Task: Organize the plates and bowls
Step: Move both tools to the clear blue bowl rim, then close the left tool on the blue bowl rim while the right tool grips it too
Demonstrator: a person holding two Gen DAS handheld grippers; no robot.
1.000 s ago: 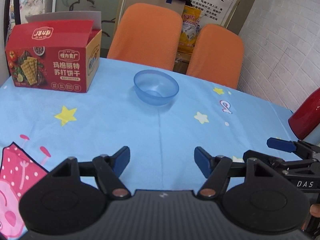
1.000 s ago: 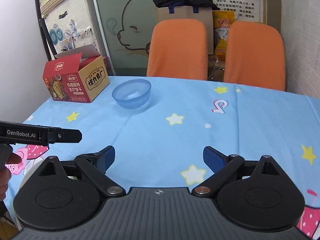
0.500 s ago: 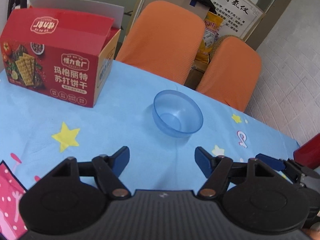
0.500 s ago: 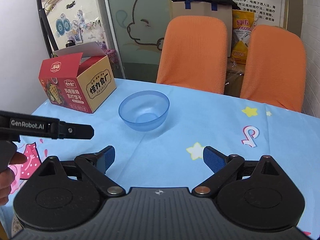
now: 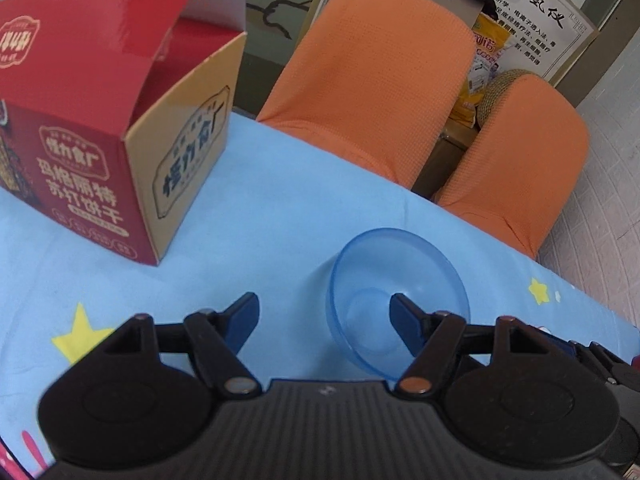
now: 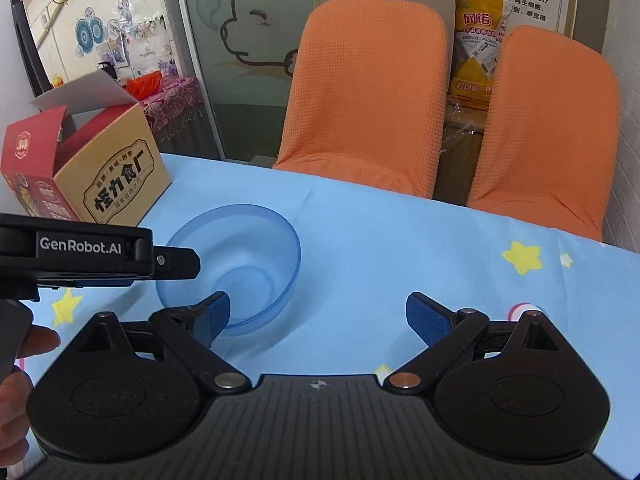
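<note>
A clear blue plastic bowl [image 5: 384, 276] stands upright and empty on the blue star-print tablecloth [image 5: 260, 232]. My left gripper [image 5: 324, 316] is open; its right fingertip overlaps the bowl's near side and the left one is over bare cloth. In the right wrist view the bowl [image 6: 248, 240] lies ahead to the left. My right gripper [image 6: 318, 314] is open, its left fingertip in front of the bowl's near rim. The left gripper's finger [image 6: 172, 260] reaches in from the left over the bowl's rim.
An open red and tan cracker box [image 5: 120, 152] stands on the table to the left of the bowl. Two orange chairs [image 5: 376, 80] [image 5: 520, 160] stand behind the far table edge. A glass door and posters lie beyond.
Both grippers have moved forward toward the blue bowl, which now sits right at their fingertips. Both stay open. The bowl has not moved.
</note>
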